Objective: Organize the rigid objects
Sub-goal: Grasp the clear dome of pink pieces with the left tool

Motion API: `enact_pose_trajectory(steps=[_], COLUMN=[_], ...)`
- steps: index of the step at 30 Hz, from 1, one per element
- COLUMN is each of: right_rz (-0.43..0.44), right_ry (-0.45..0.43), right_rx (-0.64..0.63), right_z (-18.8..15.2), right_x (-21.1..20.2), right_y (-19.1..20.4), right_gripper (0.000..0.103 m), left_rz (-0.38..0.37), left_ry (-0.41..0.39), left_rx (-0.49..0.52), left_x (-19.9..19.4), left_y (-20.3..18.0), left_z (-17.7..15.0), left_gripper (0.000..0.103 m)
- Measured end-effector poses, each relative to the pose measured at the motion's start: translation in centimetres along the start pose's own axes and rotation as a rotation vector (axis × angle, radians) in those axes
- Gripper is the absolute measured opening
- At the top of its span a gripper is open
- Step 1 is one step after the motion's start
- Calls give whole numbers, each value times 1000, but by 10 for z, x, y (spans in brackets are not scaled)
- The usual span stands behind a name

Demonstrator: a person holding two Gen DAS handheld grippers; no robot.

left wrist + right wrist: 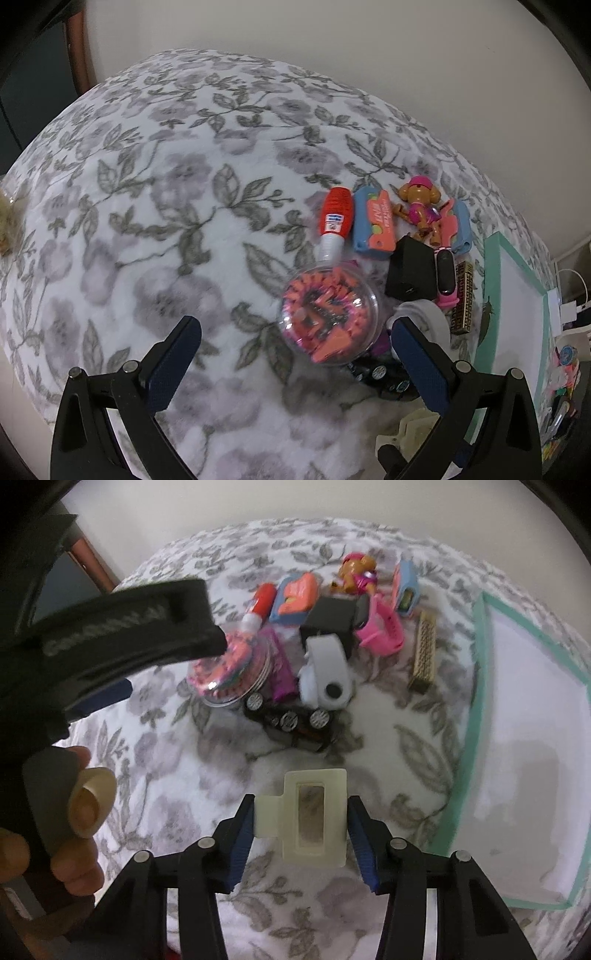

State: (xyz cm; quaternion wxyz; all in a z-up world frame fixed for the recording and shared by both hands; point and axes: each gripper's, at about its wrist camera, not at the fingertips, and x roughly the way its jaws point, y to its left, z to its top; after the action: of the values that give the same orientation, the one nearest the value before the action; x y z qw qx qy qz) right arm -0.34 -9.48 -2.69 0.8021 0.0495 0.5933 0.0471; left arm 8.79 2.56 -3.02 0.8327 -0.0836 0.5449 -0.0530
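Observation:
My right gripper [301, 816] is shut on a cream plastic frame [314, 812], with the blue pads against its two sides just above the floral bedspread [399, 738]. My left gripper [295, 326] is open wide over the bedspread, and a clear ball of orange pieces [328, 317] lies between its fingertips, untouched. Behind the ball lies a pile: a red-and-white tube [334, 221], a blue-and-orange case [373, 225], a toy dog [419, 206], a black box [412, 273], a pink band [448, 277], a gold bar [461, 299] and a black toy car [380, 373].
A white tray with a green rim [476, 664] lies to the right of the pile. A hand [74, 849] holding the left tool fills the right wrist view's left side. Cables and a charger [569, 306] sit past the bed's right edge. The wall stands close behind.

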Motion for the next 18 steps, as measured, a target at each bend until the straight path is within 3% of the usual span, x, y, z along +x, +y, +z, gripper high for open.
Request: enact_pose_trajectory(steps=[6, 8, 15, 18], right_rz=[-18, -22, -24, -24], right_ry=[23, 26, 32, 31], right_rx=[28, 34, 31, 33], right_z=[2, 3, 3, 0], right_x=[6, 7, 7, 7], right_y=[-15, -18, -28, -26], right_gripper=[51, 51, 51, 51], left_rz=[15, 12, 28, 12], left_ry=[11, 16, 22, 31], left_rx=[19, 21, 38, 37], left_x=[13, 17, 26, 31], left_y=[-7, -8, -15, -16], left_z=[3, 3, 3, 3], left_gripper=[101, 93, 91, 83])
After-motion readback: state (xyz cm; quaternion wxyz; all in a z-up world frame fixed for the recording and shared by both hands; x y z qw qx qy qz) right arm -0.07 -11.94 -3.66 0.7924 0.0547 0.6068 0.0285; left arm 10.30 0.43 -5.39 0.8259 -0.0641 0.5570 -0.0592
